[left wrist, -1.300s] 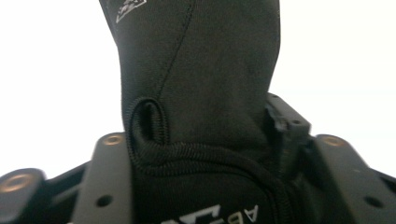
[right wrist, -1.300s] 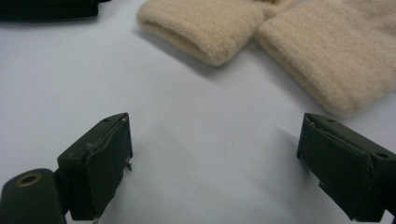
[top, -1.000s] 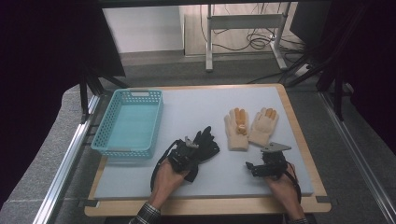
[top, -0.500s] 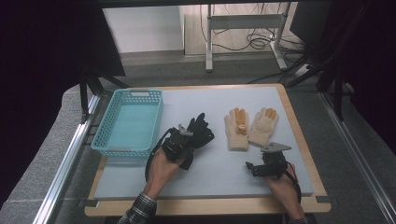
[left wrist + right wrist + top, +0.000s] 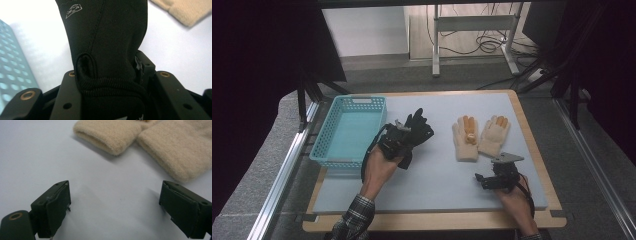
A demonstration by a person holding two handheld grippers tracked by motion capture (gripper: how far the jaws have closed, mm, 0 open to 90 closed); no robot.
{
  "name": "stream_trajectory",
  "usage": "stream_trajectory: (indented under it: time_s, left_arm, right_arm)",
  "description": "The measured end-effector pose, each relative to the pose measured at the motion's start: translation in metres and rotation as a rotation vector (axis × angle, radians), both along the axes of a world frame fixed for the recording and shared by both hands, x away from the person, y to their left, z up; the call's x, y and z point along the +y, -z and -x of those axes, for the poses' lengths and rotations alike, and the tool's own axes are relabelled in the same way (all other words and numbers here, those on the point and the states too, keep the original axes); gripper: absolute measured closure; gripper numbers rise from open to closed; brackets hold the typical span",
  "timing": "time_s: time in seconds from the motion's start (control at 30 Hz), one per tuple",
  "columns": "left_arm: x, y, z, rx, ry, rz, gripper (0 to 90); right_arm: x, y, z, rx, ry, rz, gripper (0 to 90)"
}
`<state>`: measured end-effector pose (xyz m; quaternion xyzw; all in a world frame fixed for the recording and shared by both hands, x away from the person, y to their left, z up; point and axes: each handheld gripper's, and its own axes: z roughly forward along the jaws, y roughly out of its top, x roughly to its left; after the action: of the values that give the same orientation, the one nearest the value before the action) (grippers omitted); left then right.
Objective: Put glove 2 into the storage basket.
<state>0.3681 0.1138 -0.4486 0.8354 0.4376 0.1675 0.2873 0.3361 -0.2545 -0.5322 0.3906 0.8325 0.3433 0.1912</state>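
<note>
The left tool (image 5: 399,137) is clamped on one black glove (image 5: 417,131); in the left gripper view its jaws pinch the ribbed cuff (image 5: 110,87) from both sides, and the glove's body rises away from them with a small printed emblem (image 5: 73,10) near the top. In the high view that glove is held over the bench (image 5: 432,170), just right of the basket. The right tool (image 5: 492,180) sits low near the front right of the bench, its jaws wide apart with nothing between them; the right gripper view shows bare pale surface in the gap. Just beyond it lie two cream gloves (image 5: 479,137), side by side and touching, cuffs (image 5: 110,136) towards the right tool. One turquoise plastic basket (image 5: 327,150) stands at the bench's left edge, holding nothing.
</note>
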Motion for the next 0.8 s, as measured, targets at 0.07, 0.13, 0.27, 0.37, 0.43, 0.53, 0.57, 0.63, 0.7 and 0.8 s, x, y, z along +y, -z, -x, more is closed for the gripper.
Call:
stream_trajectory:
  time_s: [0.07, 0.13, 0.27, 0.37, 0.43, 0.53, 0.57, 0.63, 0.7, 0.8]
  left_arm:
    - [0.004, -0.005, -0.002, -0.006, -0.009, 0.001, 59.8]
    - [0.008, -0.01, -0.004, -0.009, -0.019, 0.008, 59.8]
    - [0.018, -0.02, -0.009, -0.019, -0.041, -0.001, 59.6]
    - [0.028, -0.027, -0.013, -0.026, -0.069, -0.017, 59.4]
    - [0.036, -0.031, -0.015, -0.029, -0.092, -0.021, 59.4]
    - [0.051, -0.036, -0.019, -0.032, -0.129, -0.027, 59.3]
    - [0.057, -0.037, -0.02, -0.034, -0.144, -0.026, 59.3]
    - [0.069, -0.038, -0.023, -0.034, -0.175, -0.035, 59.2]
    - [0.082, -0.039, -0.026, -0.029, -0.209, -0.033, 59.1]
    - [0.102, -0.038, -0.031, -0.027, -0.259, -0.03, 58.8]
  right_arm:
    - [0.0, 0.0, 0.0, 0.0, 0.0, 0.0, 9.8]
    - [0.0, 0.0, 0.0, 0.0, 0.0, 0.0, 9.8]
    - [0.0, 0.0, 0.0, 0.0, 0.0, -0.001, 9.7]
    - [0.0, 0.0, 0.0, 0.0, 0.0, -0.001, 9.8]
    - [0.0, 0.0, 0.0, 0.0, 0.0, -0.001, 9.8]
    - [0.0, 0.0, 0.0, -0.001, -0.001, -0.001, 9.8]
    - [0.0, 0.0, 0.0, -0.001, -0.001, -0.001, 9.8]
    - [0.0, 0.0, 0.0, -0.001, -0.001, -0.001, 9.8]
    - [0.0, 0.0, 0.0, -0.001, -0.001, -0.001, 9.7]
    - [0.0, 0.0, 0.0, 0.0, 0.0, -0.001, 9.7]
